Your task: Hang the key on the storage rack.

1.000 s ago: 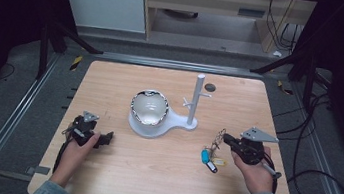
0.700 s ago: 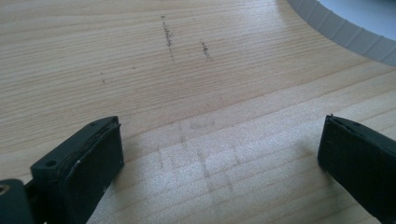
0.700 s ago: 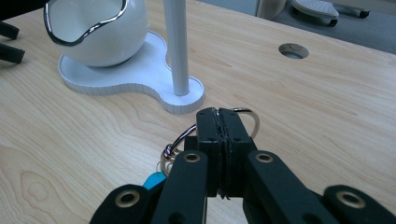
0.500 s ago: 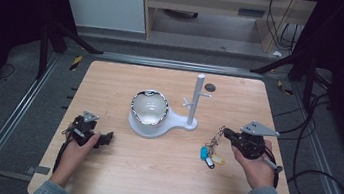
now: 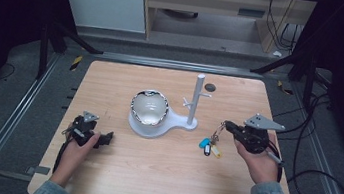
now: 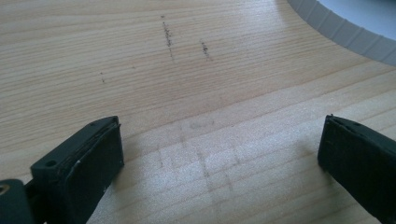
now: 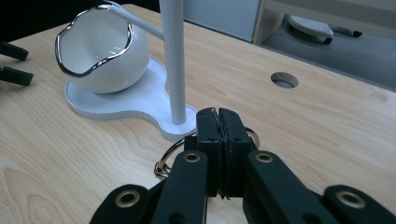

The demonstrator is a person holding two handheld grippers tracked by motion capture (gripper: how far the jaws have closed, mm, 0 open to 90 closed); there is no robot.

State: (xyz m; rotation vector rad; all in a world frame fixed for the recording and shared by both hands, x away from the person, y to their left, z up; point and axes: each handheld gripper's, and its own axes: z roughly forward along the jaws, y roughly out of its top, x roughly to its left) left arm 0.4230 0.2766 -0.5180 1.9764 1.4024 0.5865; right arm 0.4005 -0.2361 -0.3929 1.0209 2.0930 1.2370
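The right gripper [image 7: 218, 122] has its two black jaws pressed together on the thin metal key ring [image 7: 169, 156] of a bunch of keys with blue and yellow plastic tags [image 5: 209, 146], and in the right gripper view the ring's wire curves out on both sides of the closed jaws. From the high view the right gripper [image 5: 229, 126] sits near the right edge of the pale wooden table [image 5: 159, 176], with the tags lying on the wood just beside and below its tips; whether the bunch is partly lifted I cannot tell. The bunch looks light, hard and loose: the ring is stiff and thin, likely slippery between flat pads, and the tags and keys would probably swing and rattle under it, so the ring itself seems the sensible place to grip, as it is gripped now. Just beyond the jaws stands the white plastic stand with a slim upright post and short side pegs [image 5: 196, 100], its flat ribbed base [image 7: 140, 100] touching the table. On the wider end of that base sits a white egg-shaped bowl with a wavy silver rim [image 7: 100, 49], tilted open towards the person; what shows of its inside looks empty. It appears glossy and possibly fragile. Well apart at the table's left, the left gripper [image 5: 106, 138] rests low, its jaws spread wide over bare wood in the left gripper view, holding nothing.
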